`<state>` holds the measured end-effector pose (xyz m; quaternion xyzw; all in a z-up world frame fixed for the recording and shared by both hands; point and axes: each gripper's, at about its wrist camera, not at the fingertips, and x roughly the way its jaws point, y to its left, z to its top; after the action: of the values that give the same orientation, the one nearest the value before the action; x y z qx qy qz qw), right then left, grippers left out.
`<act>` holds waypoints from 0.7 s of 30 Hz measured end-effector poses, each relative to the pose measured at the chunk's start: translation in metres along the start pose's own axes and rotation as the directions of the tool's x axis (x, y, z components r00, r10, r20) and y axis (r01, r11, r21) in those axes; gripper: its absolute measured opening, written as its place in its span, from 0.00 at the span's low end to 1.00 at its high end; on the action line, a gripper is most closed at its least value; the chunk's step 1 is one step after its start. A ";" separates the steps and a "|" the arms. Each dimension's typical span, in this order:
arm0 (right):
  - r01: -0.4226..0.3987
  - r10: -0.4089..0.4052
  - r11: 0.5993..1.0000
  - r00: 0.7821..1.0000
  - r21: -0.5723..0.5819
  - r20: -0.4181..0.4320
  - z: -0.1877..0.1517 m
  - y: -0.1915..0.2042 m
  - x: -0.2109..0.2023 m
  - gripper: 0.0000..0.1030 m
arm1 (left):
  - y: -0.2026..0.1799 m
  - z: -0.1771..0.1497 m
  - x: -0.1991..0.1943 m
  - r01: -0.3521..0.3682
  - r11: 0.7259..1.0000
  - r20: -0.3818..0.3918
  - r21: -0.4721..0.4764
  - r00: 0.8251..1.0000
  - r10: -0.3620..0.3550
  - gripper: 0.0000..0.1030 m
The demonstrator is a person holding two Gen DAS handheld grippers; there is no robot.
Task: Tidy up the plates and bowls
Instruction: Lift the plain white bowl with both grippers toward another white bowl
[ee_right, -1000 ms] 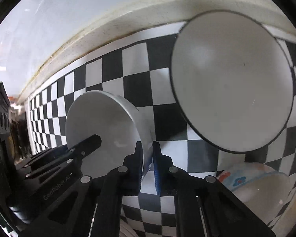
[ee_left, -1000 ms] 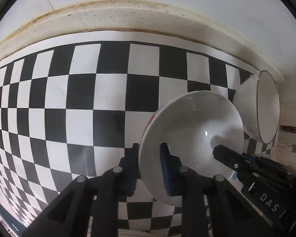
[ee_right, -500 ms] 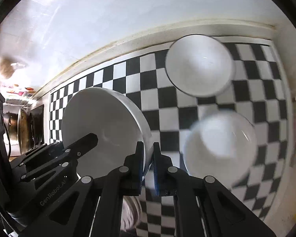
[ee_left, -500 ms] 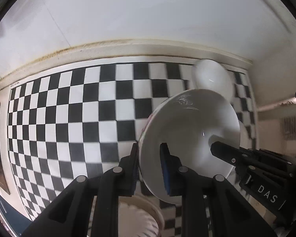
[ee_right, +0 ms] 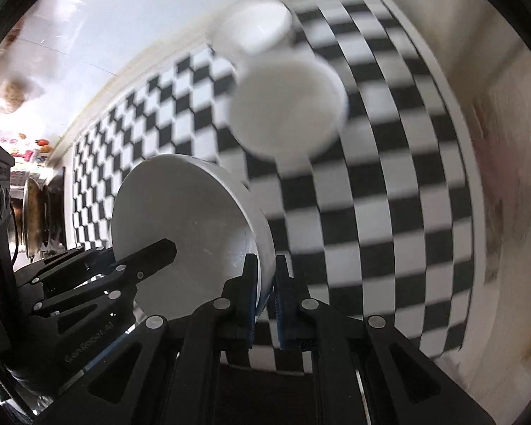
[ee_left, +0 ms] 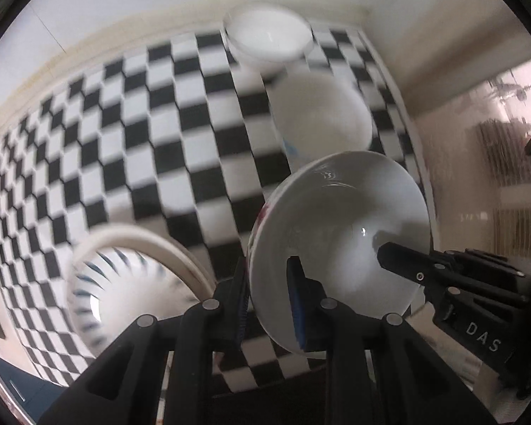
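Carried mid-stacking, the left gripper (ee_left: 269,301) and right gripper (ee_right: 265,290) pinch opposite rims of one white bowl (ee_left: 340,241) (lower centre of frame), likely needing lowering into the blue-striped bowl (ee_left: 124,283).

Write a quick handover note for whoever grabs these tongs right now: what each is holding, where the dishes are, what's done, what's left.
Both tongs grip one white bowl by opposite rims: left tongs, right tongs. It is held tilted above the checkered mat.
On the mat: a blue-striped bowl near left, two white bowls farther back.
Done: bowl lifted.
Left: set it down or stack it.
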<state>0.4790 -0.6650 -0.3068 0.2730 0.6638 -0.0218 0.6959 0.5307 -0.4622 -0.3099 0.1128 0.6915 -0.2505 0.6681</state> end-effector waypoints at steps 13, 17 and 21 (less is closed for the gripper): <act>0.034 -0.027 0.997 0.994 0.072 -0.107 -0.029 -0.058 0.081 0.10 | -0.023 -0.017 0.093 -0.054 0.998 -0.163 0.035 0.985 0.059 0.18; 0.029 -0.021 0.997 0.993 0.075 -0.113 -0.029 -0.061 0.084 0.09 | -0.026 -0.016 0.096 -0.062 0.997 -0.165 0.039 0.984 0.068 0.18; 0.039 -0.031 0.997 0.993 0.068 -0.113 -0.027 -0.058 0.082 0.09 | -0.023 -0.015 0.093 -0.066 0.997 -0.163 0.035 0.984 0.071 0.18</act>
<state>0.4416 -0.6760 -0.4036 0.2864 0.7051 -0.0420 0.6473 0.4984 -0.4913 -0.3972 0.1665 0.7363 -0.2275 0.6152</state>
